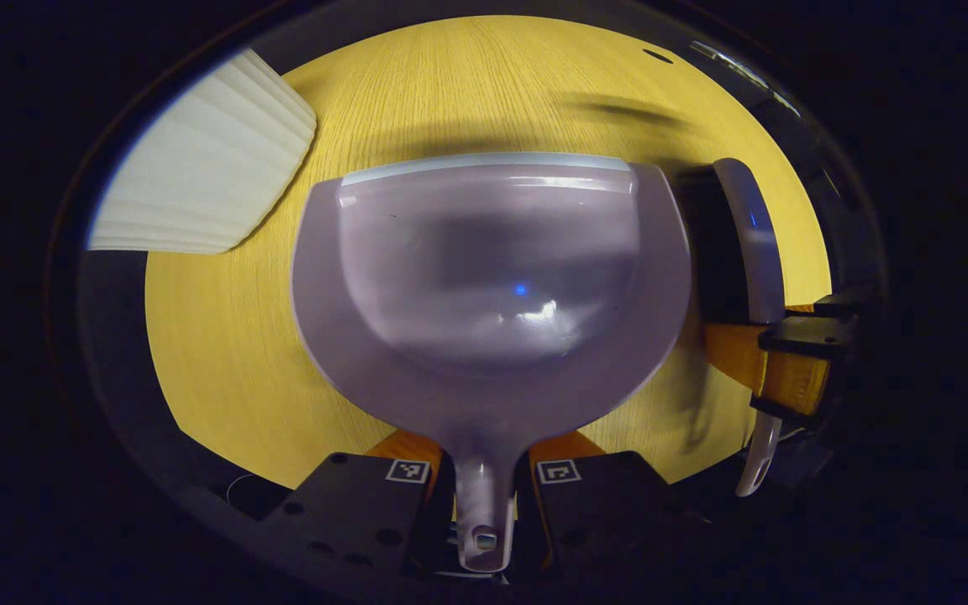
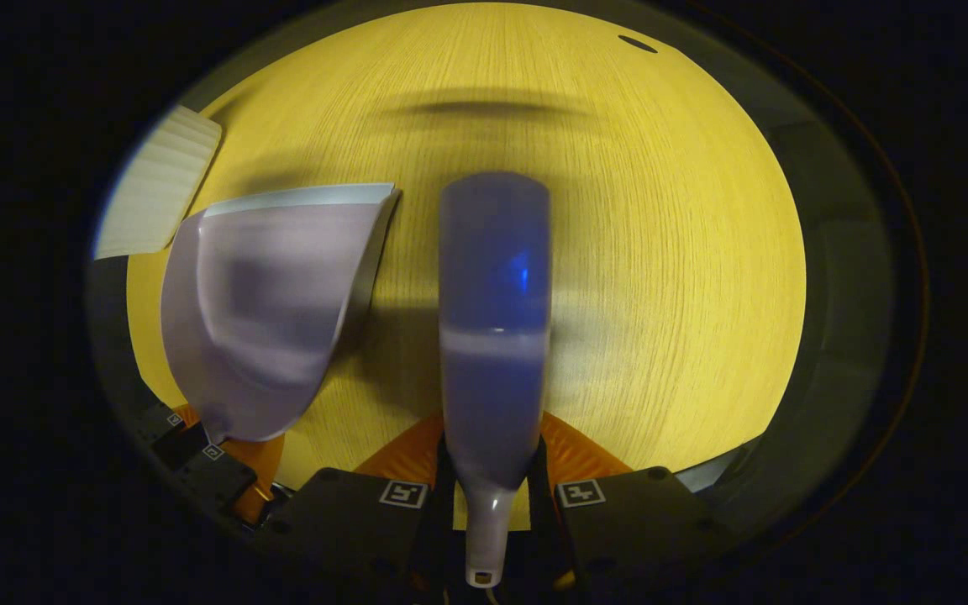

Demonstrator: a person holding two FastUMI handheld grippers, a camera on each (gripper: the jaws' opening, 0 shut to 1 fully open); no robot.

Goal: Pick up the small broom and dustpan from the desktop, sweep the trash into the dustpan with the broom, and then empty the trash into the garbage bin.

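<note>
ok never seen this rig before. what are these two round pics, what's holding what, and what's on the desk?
There is no robot arm here: a person carries a two-finger gripper in each hand, and a fisheye camera rides on each, looking forward along its jaws.

In the left gripper view, the left gripper has its jaws closed on the handle of the pale lilac plastic dustpan, whose scoop is empty. The right gripper shows at the right edge.

In the right gripper view, the right gripper has its jaws closed on the handle of the small lilac-backed broom, seen from its back. The dustpan sits to its left.

Both tools are over the yellow wood-grain desktop. A white ribbed object sits at the far left; I cannot tell what it is.
</note>
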